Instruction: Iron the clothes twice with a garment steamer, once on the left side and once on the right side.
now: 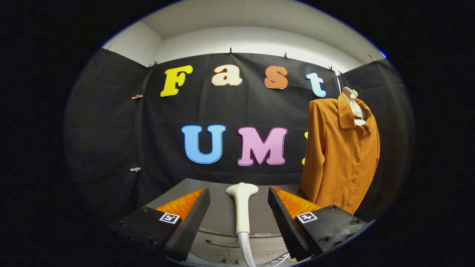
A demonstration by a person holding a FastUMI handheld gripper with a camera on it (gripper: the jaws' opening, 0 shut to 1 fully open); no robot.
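Two fingers of my tongs (239,215) stand wide apart, gripping nothing. Between them the white garment steamer head (242,207) lies on the grey tabletop (219,211), its hose trailing near. Farther right, the orange shirt (341,155) hangs on a white hanger (352,102).

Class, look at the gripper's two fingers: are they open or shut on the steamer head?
Open. The gripper has its fingers spread wide, with the white steamer head standing upright in the gap, touched by neither.

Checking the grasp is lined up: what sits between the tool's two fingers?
In the gripper view, the white steamer head stands upright between the open tool's fingers, touching neither.
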